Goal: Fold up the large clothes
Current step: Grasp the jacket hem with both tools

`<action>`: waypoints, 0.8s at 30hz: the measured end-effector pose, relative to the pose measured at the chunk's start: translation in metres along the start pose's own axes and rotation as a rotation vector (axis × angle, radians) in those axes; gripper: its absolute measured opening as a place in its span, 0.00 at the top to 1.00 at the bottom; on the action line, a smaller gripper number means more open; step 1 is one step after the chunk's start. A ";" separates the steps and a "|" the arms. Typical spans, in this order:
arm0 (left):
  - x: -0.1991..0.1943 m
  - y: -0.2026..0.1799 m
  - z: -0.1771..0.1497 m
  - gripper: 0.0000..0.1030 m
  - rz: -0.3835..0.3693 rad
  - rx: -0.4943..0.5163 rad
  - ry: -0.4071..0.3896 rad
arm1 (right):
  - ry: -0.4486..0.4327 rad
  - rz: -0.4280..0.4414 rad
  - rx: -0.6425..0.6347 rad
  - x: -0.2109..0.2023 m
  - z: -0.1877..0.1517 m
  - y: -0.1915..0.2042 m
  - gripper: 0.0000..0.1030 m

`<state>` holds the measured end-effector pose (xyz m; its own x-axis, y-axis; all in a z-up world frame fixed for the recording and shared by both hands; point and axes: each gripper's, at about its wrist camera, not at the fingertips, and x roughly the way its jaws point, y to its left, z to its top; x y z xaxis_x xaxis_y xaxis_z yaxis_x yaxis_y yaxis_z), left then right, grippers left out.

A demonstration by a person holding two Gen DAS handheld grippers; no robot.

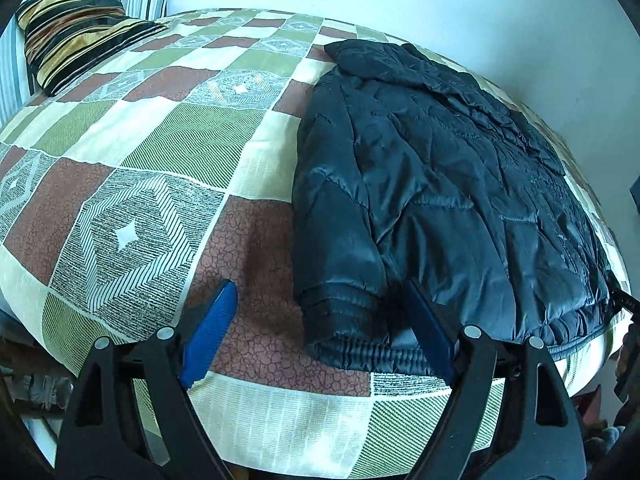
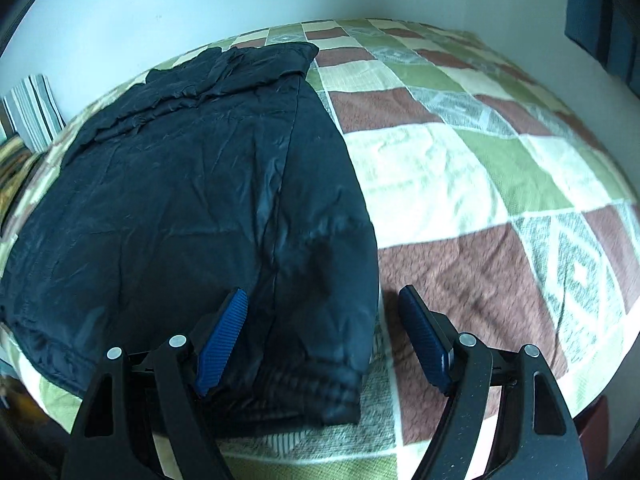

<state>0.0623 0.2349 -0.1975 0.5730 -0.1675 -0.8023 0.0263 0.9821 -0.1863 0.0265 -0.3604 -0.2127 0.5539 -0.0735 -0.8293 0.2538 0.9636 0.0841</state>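
A dark navy puffer jacket lies flat on the bed with both sleeves folded in over the body and the hood at the far end. It also shows in the right wrist view. My left gripper is open and empty, its jaws straddling the left sleeve cuff at the jacket's near hem. My right gripper is open and empty, its jaws straddling the right sleeve cuff at the near hem.
The bed carries a patchwork cover of green, brown and cream squares, also in the right wrist view. A striped cushion lies at the far left corner. A white wall runs behind the bed. The bed's near edge is just below the grippers.
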 end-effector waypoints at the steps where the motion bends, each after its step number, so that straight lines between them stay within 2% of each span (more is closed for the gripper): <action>1: 0.000 0.000 0.000 0.18 -0.004 -0.001 0.003 | -0.001 0.012 0.006 -0.001 -0.002 0.000 0.35; 4: 0.001 -0.003 0.000 0.22 -0.035 -0.010 0.020 | 0.005 0.060 0.024 -0.005 -0.006 0.002 0.53; 5: 0.001 -0.004 0.000 0.25 -0.044 -0.009 0.024 | 0.007 0.061 0.020 -0.006 -0.007 0.004 0.54; 7: 0.002 -0.008 -0.001 0.38 -0.050 0.000 0.029 | 0.002 0.053 0.013 -0.008 -0.008 0.008 0.58; 8: 0.003 -0.010 -0.002 0.41 -0.061 0.000 0.031 | 0.001 0.053 0.011 -0.008 -0.009 0.009 0.59; 10: 0.003 -0.011 -0.001 0.56 -0.094 -0.010 0.039 | -0.002 0.058 0.011 -0.010 -0.011 0.010 0.64; 16: -0.003 -0.016 0.000 0.82 -0.118 0.004 0.030 | -0.029 0.051 -0.011 -0.017 -0.013 0.014 0.80; 19: -0.011 -0.020 0.001 0.88 -0.115 0.015 0.000 | -0.045 0.060 -0.019 -0.023 -0.014 0.017 0.85; 24: -0.038 -0.014 0.009 0.89 -0.152 -0.031 -0.074 | -0.070 0.119 0.013 -0.037 -0.012 0.012 0.88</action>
<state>0.0474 0.2284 -0.1593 0.6228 -0.3063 -0.7199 0.0926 0.9426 -0.3209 -0.0006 -0.3426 -0.1879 0.6346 0.0232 -0.7725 0.1930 0.9631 0.1875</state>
